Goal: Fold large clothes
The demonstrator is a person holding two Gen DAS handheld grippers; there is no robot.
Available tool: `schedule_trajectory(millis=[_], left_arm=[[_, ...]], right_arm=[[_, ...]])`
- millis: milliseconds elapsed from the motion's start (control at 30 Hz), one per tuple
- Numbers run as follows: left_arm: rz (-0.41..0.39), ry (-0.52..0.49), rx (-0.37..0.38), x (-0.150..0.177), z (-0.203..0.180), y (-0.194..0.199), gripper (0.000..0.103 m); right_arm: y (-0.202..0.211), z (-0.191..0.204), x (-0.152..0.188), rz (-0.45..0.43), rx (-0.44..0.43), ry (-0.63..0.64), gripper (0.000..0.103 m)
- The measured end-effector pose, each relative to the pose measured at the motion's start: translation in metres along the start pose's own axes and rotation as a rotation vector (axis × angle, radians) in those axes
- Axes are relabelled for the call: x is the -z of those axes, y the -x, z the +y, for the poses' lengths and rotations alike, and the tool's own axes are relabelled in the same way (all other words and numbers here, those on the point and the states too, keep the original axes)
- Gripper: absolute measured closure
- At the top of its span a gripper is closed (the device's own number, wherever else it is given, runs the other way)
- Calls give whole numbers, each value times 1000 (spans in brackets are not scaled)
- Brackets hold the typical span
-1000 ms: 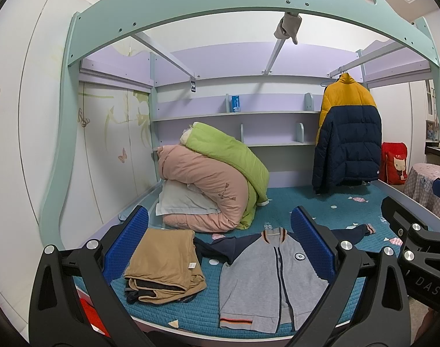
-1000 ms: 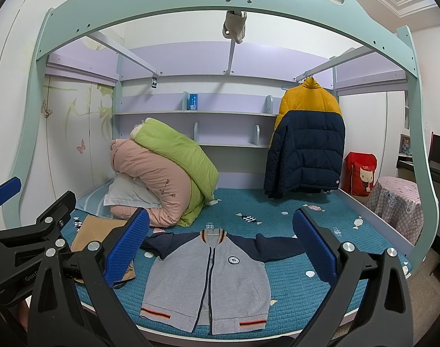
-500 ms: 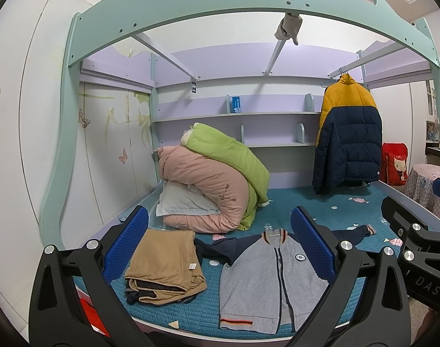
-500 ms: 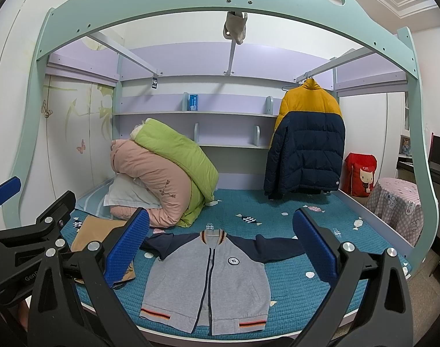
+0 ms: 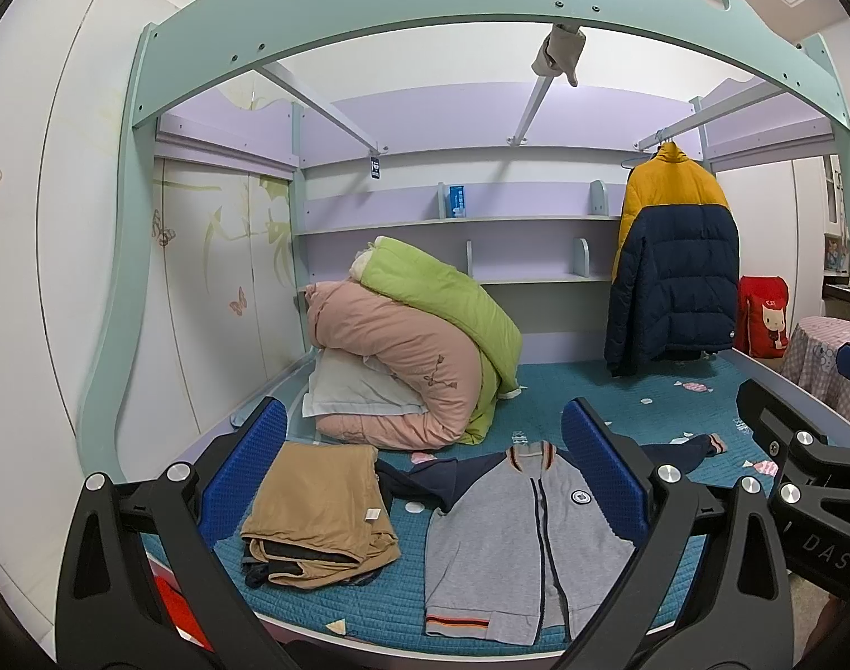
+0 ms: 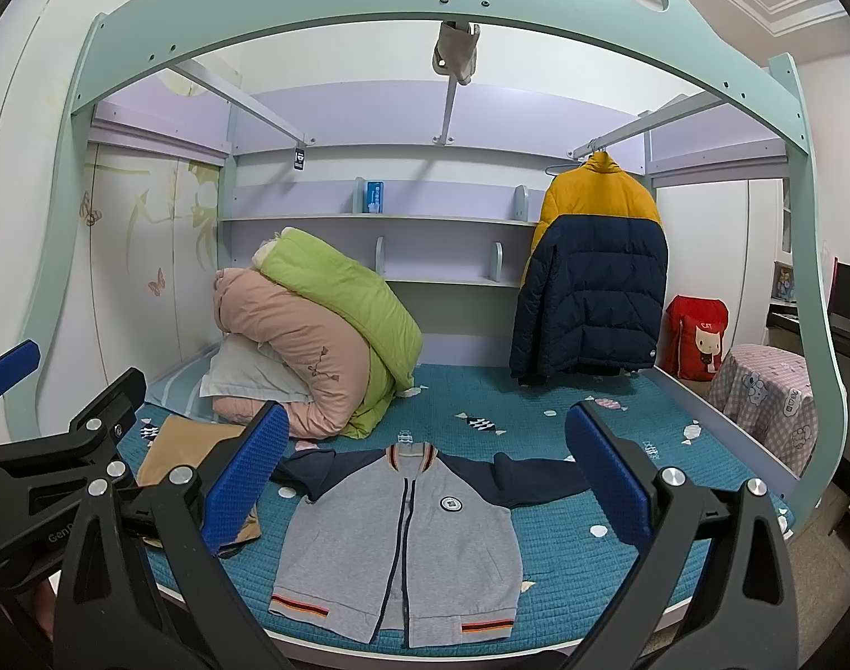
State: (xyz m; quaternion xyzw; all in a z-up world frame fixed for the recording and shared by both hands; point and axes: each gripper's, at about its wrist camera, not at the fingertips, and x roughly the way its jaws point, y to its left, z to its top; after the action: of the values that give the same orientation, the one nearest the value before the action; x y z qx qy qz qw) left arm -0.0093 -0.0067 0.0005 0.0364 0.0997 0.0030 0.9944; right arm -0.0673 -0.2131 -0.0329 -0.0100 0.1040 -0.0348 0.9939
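A grey zip jacket (image 6: 402, 547) with navy sleeves lies flat and spread, front up, near the front edge of the teal bed; it also shows in the left wrist view (image 5: 514, 541). My left gripper (image 5: 425, 480) is open and empty, held in front of the bed, well short of the jacket. My right gripper (image 6: 425, 480) is open and empty too, facing the jacket from in front of the bed edge. A folded tan garment (image 5: 318, 508) on a dark folded pile lies left of the jacket.
Rolled pink and green quilts (image 6: 318, 335) and a pillow sit at the back left of the bed (image 6: 564, 424). A yellow and navy puffer coat (image 6: 592, 273) hangs at the back right. A red bag (image 6: 695, 338) and a covered stool (image 6: 765, 402) stand right of the bed.
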Motion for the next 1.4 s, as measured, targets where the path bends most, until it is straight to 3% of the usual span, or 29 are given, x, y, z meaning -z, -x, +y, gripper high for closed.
schedule_trajectory(millis=[500,867,1400], left_arm=[[4,-2,0,-1,3,1,4],[24,-2,8,5,14,-19,4],[81,-30,11,14,-5,-71,4]], right_arm=[[-2,-1,-2,7,0,-1,7],[-21,6,4,27,15,-3,7],[-61,4,10,96,25,-15,7]])
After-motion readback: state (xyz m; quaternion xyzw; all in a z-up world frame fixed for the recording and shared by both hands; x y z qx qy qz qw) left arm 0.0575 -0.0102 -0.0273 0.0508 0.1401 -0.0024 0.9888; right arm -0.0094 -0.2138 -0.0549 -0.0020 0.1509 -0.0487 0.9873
